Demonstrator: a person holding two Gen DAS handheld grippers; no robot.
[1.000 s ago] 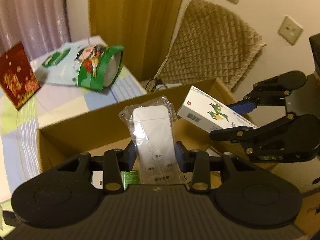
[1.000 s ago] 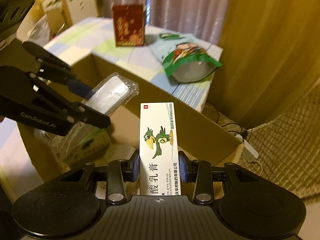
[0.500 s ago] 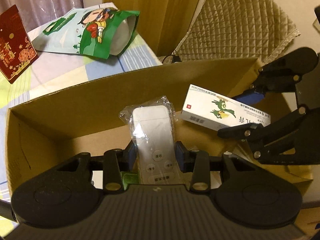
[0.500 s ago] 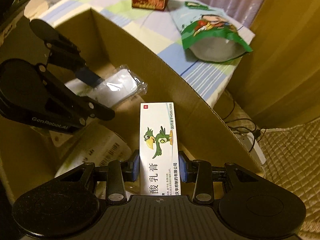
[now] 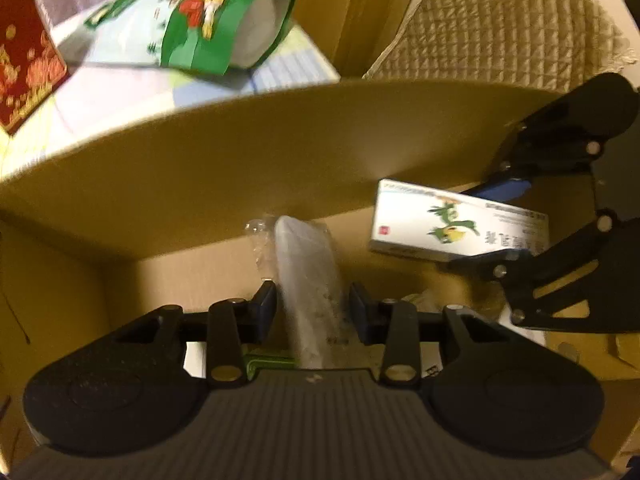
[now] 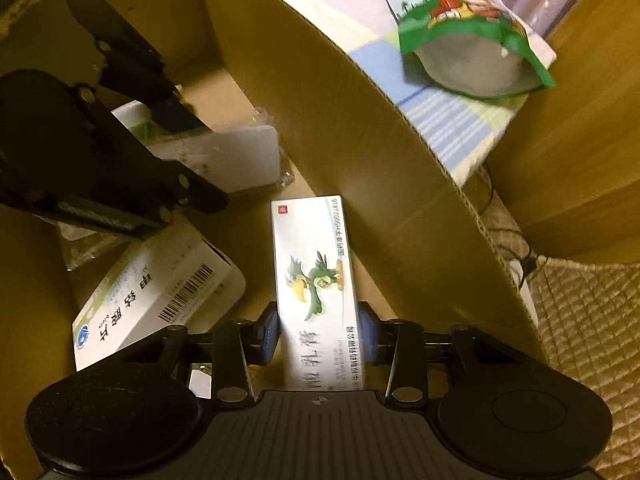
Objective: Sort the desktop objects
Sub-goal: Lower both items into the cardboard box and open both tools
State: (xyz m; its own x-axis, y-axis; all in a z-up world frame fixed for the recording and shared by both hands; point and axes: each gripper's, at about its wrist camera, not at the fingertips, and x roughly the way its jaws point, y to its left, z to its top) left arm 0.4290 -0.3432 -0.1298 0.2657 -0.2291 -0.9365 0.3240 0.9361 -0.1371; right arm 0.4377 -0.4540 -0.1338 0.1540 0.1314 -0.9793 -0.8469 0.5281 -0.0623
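Observation:
Both grippers are low inside a cardboard box [image 5: 256, 152]. My left gripper [image 5: 313, 306] has its jaws parted a little around a white remote in a clear plastic bag [image 5: 310, 276], which leans loosely between the pads. The bagged remote also shows in the right wrist view [image 6: 240, 156]. My right gripper [image 6: 316, 330] is shut on a white medicine carton with a green bird [image 6: 316, 280], also visible in the left wrist view [image 5: 456, 220]. The box wall [image 6: 360, 128] stands just right of the carton.
A white medicine box with a barcode [image 6: 160, 292] lies on the box floor with other packets. On the checked bedcloth behind the box lie a green snack pouch [image 5: 208, 24] and a red box [image 5: 28, 64]. A quilted cushion [image 5: 512, 28] is at the right.
Both grippers have dropped deeper into the cardboard box. The left jaws have parted and the bagged remote has tilted between them. The right gripper still holds the carton.

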